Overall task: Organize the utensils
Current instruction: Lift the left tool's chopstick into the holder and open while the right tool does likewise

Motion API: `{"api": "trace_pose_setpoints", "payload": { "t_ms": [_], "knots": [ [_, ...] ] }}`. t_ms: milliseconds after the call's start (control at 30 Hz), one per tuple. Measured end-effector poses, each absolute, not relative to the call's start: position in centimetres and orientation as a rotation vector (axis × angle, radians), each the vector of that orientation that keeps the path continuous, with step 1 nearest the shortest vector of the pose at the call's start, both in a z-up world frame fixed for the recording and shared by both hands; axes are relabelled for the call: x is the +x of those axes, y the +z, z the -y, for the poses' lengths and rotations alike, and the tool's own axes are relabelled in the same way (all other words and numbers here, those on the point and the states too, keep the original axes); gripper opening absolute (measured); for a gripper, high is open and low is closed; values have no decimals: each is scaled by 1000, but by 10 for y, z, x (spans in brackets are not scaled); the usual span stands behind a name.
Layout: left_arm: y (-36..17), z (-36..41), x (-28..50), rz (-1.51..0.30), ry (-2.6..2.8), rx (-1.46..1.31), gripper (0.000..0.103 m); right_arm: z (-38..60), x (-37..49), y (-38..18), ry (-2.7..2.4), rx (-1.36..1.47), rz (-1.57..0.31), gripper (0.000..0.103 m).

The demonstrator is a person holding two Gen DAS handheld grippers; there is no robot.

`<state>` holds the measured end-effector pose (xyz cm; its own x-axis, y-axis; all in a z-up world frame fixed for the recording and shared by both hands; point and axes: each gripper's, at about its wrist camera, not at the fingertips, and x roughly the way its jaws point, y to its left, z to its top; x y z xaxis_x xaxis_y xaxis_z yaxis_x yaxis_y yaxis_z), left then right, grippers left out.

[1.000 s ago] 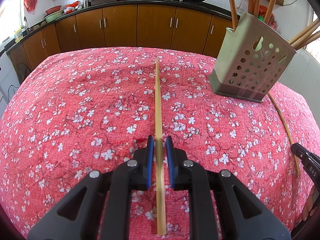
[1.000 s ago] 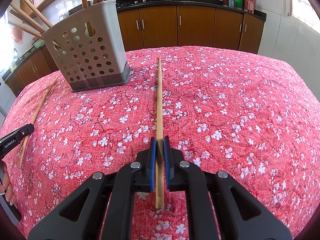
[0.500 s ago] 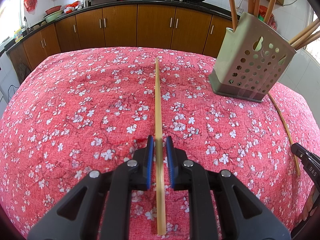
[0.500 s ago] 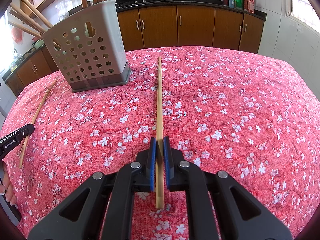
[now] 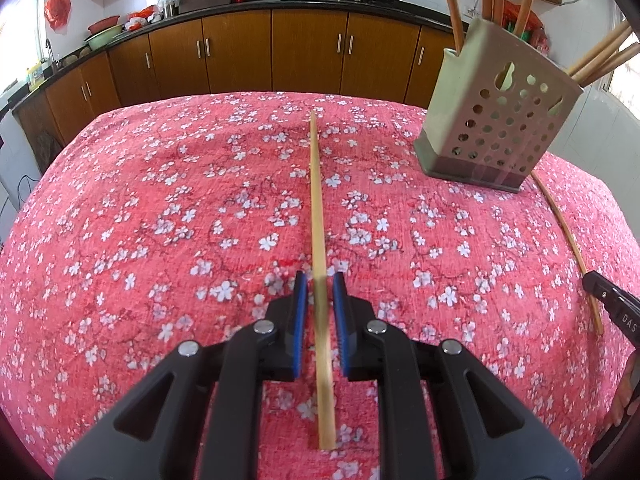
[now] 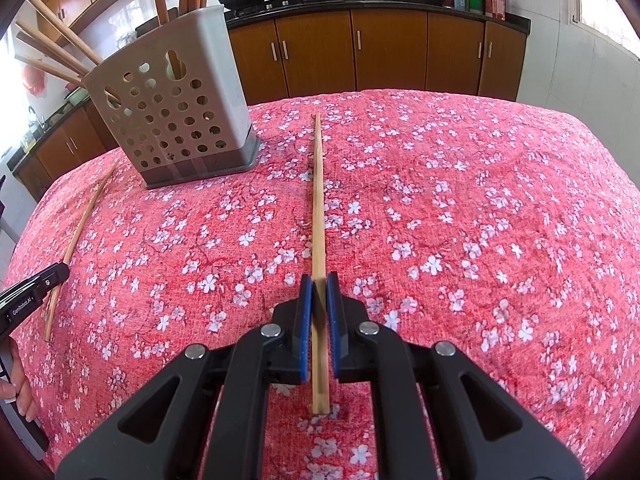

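Left wrist view: the left gripper (image 5: 320, 292) has its blue pads (image 5: 301, 320) set either side of a pale chopstick (image 5: 318, 216), with a thin sliver of cloth showing on both sides, so the fingers are slightly parted and not pinching it. That stick lies on the table (image 5: 140, 220) with its long axis running from the near edge straight toward the far edge, its far tip pointing at the kitchen cabinets (image 5: 240, 52). Its near end reaches back under the gripper body.

In the right wrist view, the right gripper (image 6: 319, 292) has its pads (image 6: 305, 320) drawn in much tighter on a second chopstick (image 6: 318, 200). I can't tell whether they truly clamp it. This stick points the same way, near edge to far edge.

The perforated grey holder (image 5: 500, 120) stands toward the far edge between the two sticks, and wooden utensils (image 5: 450, 0) stand up out of its top.

Each camera catches what the other misses. The left view shows the right gripper's tip at its right border beside the second chopstick, which runs past the holder's corner. The right view shows the left gripper's tip at its left border over the pale chopstick, plus a bare stretch of cloth toward the table's right edge.
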<state>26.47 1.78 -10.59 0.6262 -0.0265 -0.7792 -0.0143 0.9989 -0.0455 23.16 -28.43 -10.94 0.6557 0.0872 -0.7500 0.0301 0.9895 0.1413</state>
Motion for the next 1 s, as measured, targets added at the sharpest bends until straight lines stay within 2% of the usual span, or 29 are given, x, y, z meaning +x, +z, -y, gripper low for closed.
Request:
{"api": "trace_pose_setpoints", "payload": {
  "t_ms": [167,300,700,1000],
  "knots": [
    [-106,-18,265,-895,-6,-44,9,289,230,-109,43,179,-850,8],
    [-97,-27,262,-891,-13,-16,8,285,223,-96,20,153,-798,8],
    [14,-30,237,-626,-72,43,8,283,195,1,17,108,-505,8],
    [70,-24,233,-539,-168,-41,8,300,190,44,47,156,-394,8]
  ]
}}
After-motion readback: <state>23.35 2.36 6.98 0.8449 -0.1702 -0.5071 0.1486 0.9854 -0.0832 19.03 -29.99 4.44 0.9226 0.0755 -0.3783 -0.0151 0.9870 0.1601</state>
